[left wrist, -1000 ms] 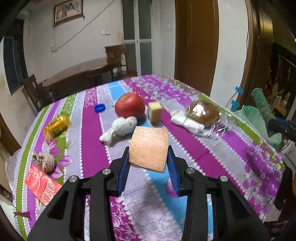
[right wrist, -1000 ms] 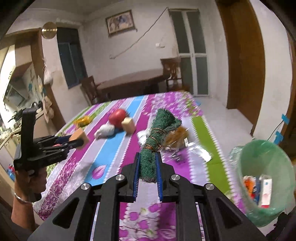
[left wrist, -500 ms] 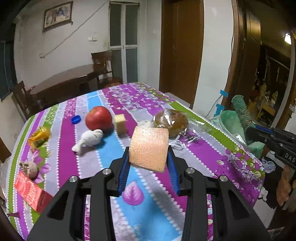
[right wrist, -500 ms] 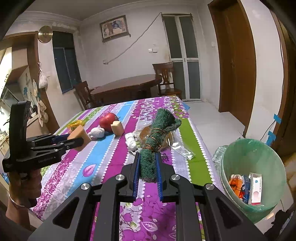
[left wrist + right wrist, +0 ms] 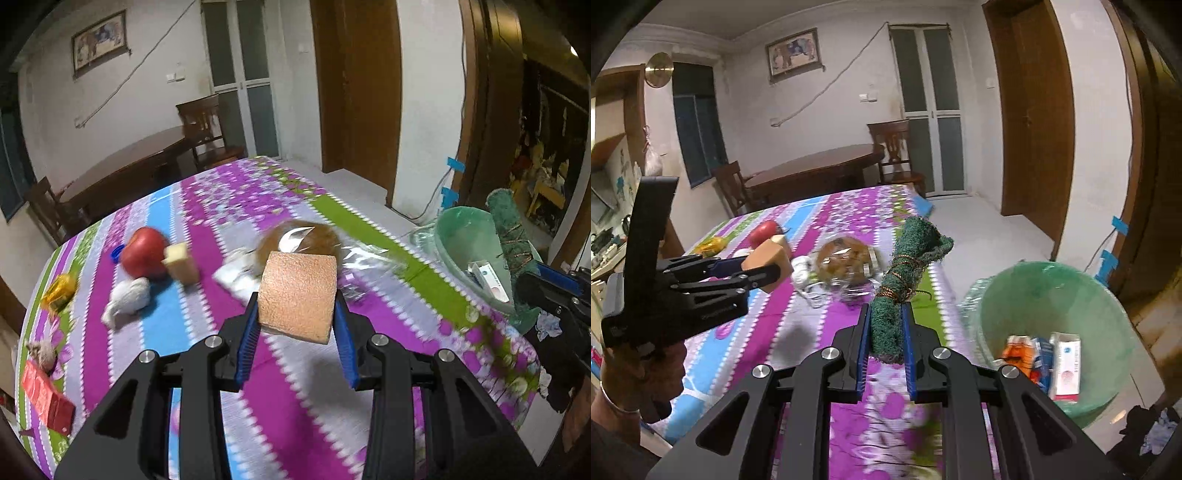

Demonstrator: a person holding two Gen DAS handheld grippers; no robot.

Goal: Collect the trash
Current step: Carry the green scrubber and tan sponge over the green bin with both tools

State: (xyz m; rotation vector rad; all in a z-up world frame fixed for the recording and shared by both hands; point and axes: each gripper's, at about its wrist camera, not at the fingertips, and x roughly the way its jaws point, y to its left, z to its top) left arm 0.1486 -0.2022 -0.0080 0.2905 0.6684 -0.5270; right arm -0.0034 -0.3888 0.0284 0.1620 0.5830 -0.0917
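My left gripper (image 5: 297,328) is shut on an orange sponge block (image 5: 297,295), held above the striped tablecloth (image 5: 207,206). My right gripper (image 5: 886,332) is shut on a rolled green scouring cloth (image 5: 908,266) tied with brown wire. A green lined trash bin (image 5: 1049,306) stands on the floor just right of the table, with several small boxes (image 5: 1065,363) inside. In the left wrist view the bin (image 5: 461,236) sits at the right, and the right gripper with the green roll (image 5: 511,236) hovers beside it. The left gripper and sponge (image 5: 768,260) show at the left of the right wrist view.
On the table lie a red apple (image 5: 144,251), a yellow block (image 5: 181,260), a white wad (image 5: 127,299), a bagged brown bun (image 5: 299,238), a yellow wrapper (image 5: 59,290), a red carton (image 5: 48,400) and a blue cap (image 5: 117,253). A dark dining table with chairs (image 5: 820,170) stands behind.
Both grippers have swung to the right toward the bin, each keeping its hold. The bin now fills more of the right wrist view and has entered the left wrist view.
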